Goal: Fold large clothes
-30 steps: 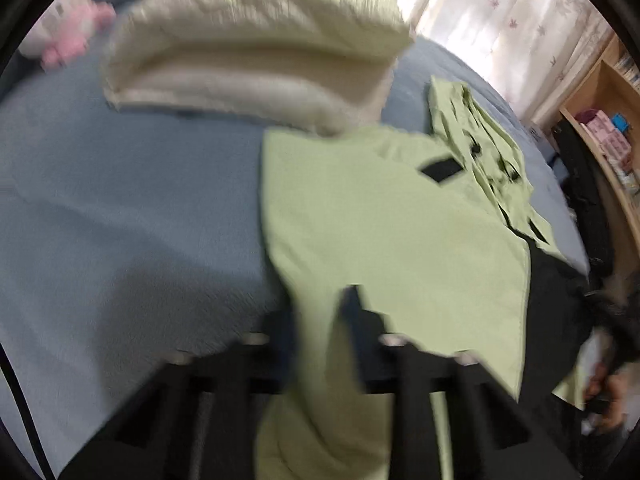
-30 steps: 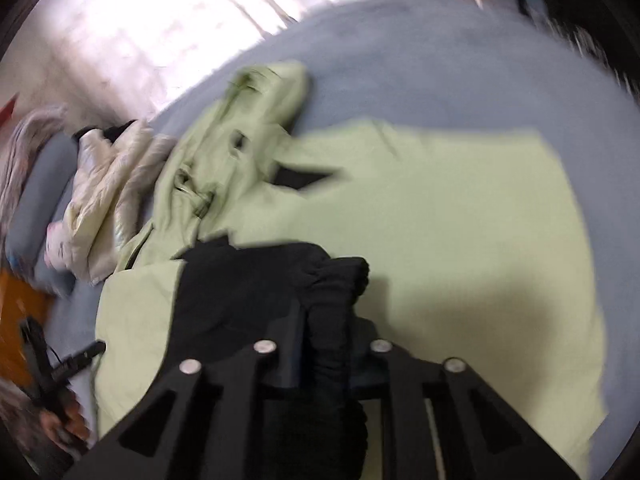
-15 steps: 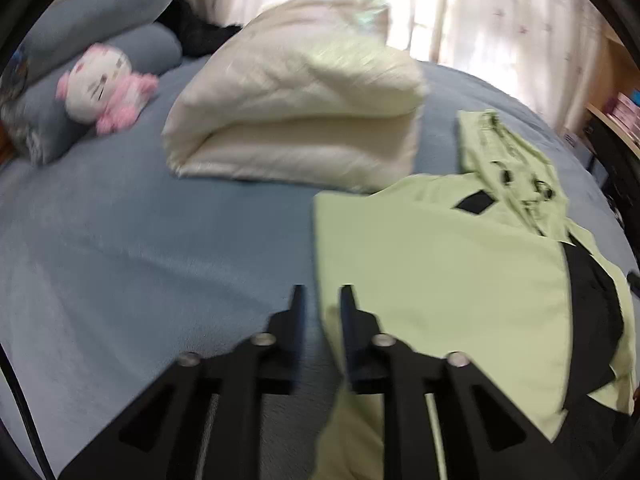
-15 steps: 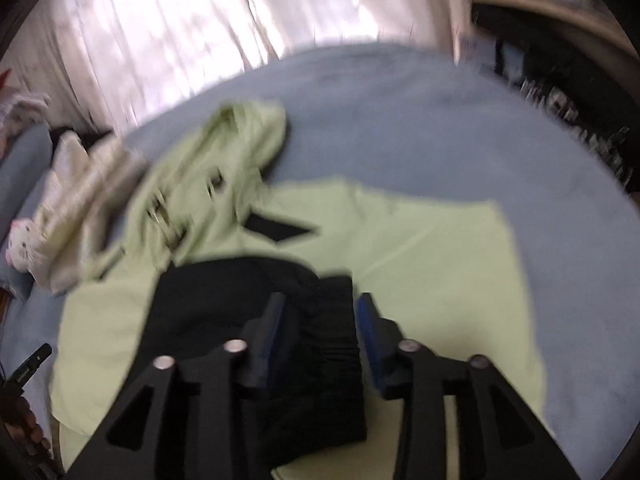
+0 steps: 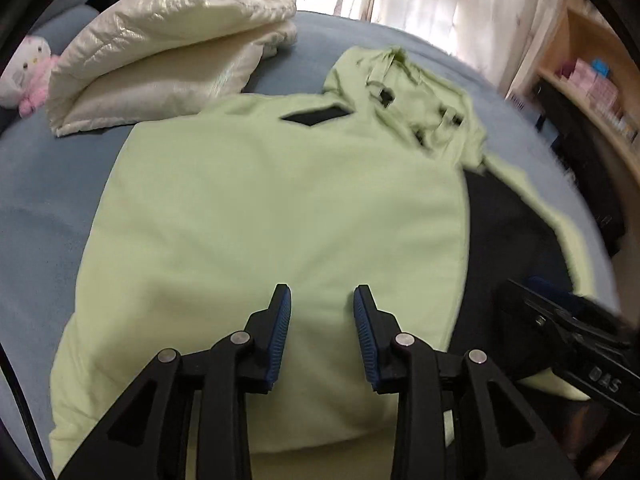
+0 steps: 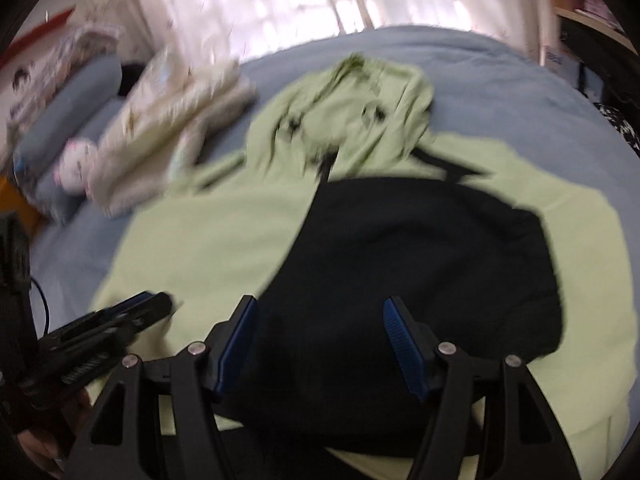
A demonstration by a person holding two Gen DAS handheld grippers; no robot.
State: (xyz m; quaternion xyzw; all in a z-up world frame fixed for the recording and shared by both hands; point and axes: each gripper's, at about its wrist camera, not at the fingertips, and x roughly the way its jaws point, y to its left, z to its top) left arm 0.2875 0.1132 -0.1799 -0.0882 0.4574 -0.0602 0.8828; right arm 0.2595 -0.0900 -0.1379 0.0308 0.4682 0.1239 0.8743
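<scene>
Both tongs just let go: left tongs & right tongs apart, empty. Pale-green hooded jacket w/ black lining lies flat on blue bed, hood at 12 o'clock. Sleeve fold-ins look done; body fold next.

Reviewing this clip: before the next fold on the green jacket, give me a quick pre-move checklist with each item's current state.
1. Left hand-held gripper free of cloth: ok. Its jaws have just been opening and nothing sits between them.
2. Right hand-held gripper free of cloth: ok. Its jaws have just been opening wide, clear of the black panel below.
3. Green jacket lying flat on the blue bed: ok in the body; the hood is rumpled.
4. Cream jacket out of the way: cannot tell; its edge lies close to the green shoulder.
5. Folded edges even: cannot tell; the near hem is hidden behind the grippers.
</scene>
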